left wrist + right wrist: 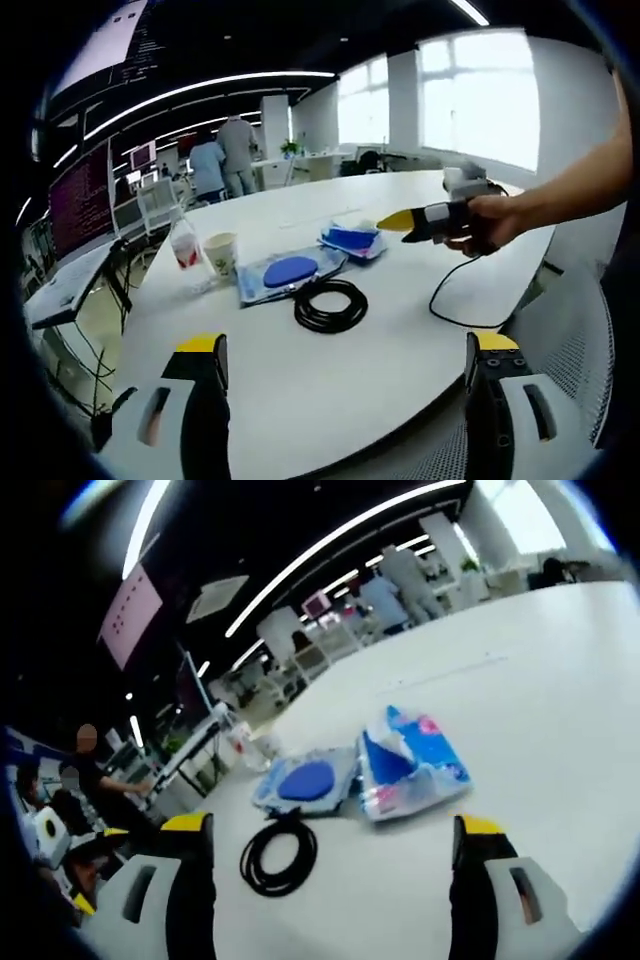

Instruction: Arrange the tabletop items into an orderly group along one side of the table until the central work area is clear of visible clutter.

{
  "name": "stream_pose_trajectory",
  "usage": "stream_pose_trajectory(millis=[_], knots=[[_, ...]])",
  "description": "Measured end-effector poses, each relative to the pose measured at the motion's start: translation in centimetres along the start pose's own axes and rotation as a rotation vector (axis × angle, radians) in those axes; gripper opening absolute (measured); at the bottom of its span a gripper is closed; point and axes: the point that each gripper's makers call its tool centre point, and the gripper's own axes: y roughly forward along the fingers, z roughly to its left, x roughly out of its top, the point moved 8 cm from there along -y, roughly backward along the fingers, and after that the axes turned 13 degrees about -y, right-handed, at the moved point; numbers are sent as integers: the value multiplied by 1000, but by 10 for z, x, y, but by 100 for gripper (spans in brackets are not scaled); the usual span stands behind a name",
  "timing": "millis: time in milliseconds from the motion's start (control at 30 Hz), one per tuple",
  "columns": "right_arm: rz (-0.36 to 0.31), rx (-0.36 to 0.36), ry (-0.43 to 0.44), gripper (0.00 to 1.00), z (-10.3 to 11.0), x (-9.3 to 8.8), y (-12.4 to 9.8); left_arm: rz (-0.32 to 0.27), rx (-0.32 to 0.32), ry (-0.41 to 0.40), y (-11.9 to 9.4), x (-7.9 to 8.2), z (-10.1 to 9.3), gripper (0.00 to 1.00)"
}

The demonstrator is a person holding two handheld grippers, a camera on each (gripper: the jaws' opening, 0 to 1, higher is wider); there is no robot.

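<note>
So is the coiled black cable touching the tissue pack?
Apart. The right gripper view shows bare white table between the coiled black cable and the tissue pack; the cable lies nearer the blue-disc package.

No readable text anywhere; monitor [82, 200] at left and ceiling screen [112, 40] at upper left of the left gripper view show lines too small to read

Both grippers, left [345, 365] and right [330, 845], hover, jaws apparently wide, empty.
</note>
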Motion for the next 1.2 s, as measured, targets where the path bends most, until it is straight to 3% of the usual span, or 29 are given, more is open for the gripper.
stream_pose_trajectory(millis=[100,133,200,333,433,500,733,867,1033,1200], knots=[[-3,-17,22,98,-2,-4,-3,-7,-10,-1,9,5,2,100],[-5,-21,28,98,-3,-5,-4,-31,-18,-68,16,8,3,100],[-4,-29,38,98,-9,-5,-6,-68,-20,-120,24,14,6,100],[-12,-56,52,97,-17,-2,-7,-61,-34,-108,49,29,11,100],[-18,-67,56,97,-20,-1,-5,-22,-95,-100,72,40,14,100],[-8,-74,51,96,-20,-2,-3,-11,-101,-95,83,46,17,100],[-7,-113,75,95,-25,-4,3,-16,-141,-79,123,70,28,100],[-18,-112,112,95,-28,-6,6,34,-146,-25,146,76,39,100],[5,-144,112,94,-34,-8,7,40,-156,-50,174,86,48,100],[9,-167,132,92,-40,-8,10,69,-193,-32,200,94,44,100]])
